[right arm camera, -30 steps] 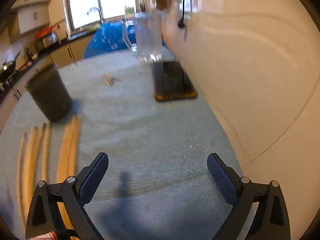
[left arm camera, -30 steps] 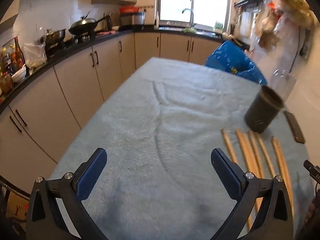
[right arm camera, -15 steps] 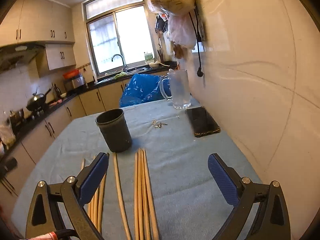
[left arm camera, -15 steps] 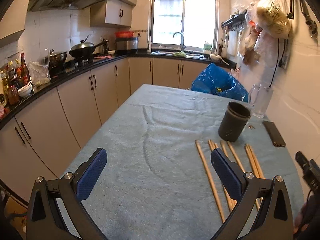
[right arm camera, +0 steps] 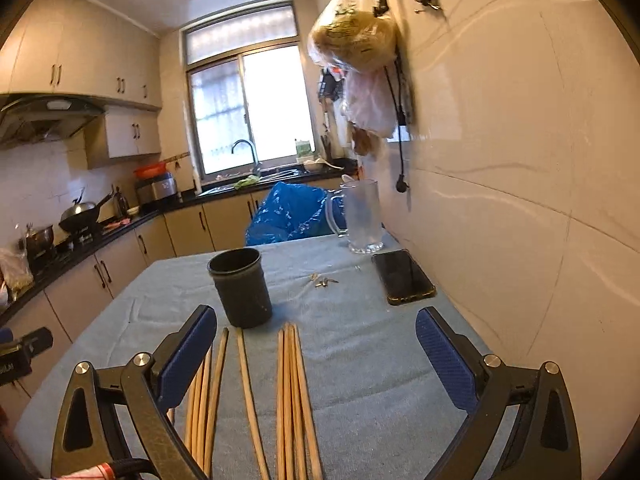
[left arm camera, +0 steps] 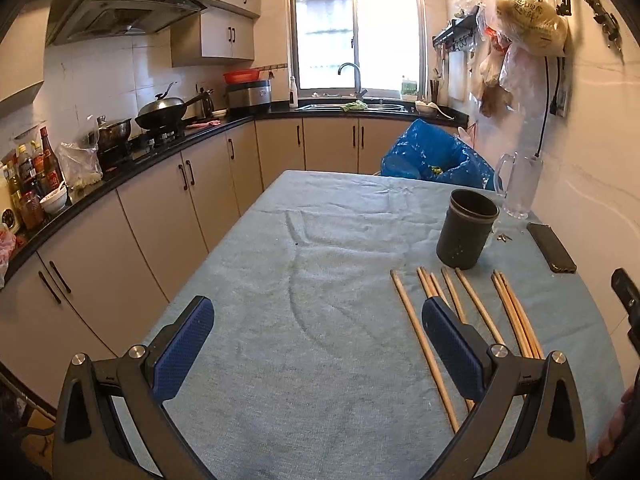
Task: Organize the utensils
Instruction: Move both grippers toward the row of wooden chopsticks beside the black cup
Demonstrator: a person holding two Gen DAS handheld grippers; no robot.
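Several wooden chopsticks (left arm camera: 472, 308) lie side by side on the blue-grey tablecloth (left arm camera: 320, 280), pointing toward a dark empty cup (left arm camera: 466, 234) that stands upright just beyond their far ends. In the right wrist view the chopsticks (right arm camera: 292, 392) and the cup (right arm camera: 240, 288) are straight ahead. My left gripper (left arm camera: 318, 336) is open and empty above the cloth, left of the chopsticks. My right gripper (right arm camera: 316, 352) is open and empty, hovering over the chopsticks' near part.
A black phone (right arm camera: 402, 276) and a clear glass mug (right arm camera: 362, 216) lie by the right wall. Small metal bits (right arm camera: 322, 280) sit beside the cup. A blue bag (left arm camera: 432, 158) is past the table's far end. Kitchen cabinets (left arm camera: 160, 216) run along the left.
Both views have tilted up and pulled back from the table. The chopsticks and cup now sit lower and more centred. Both grippers stay open and empty.
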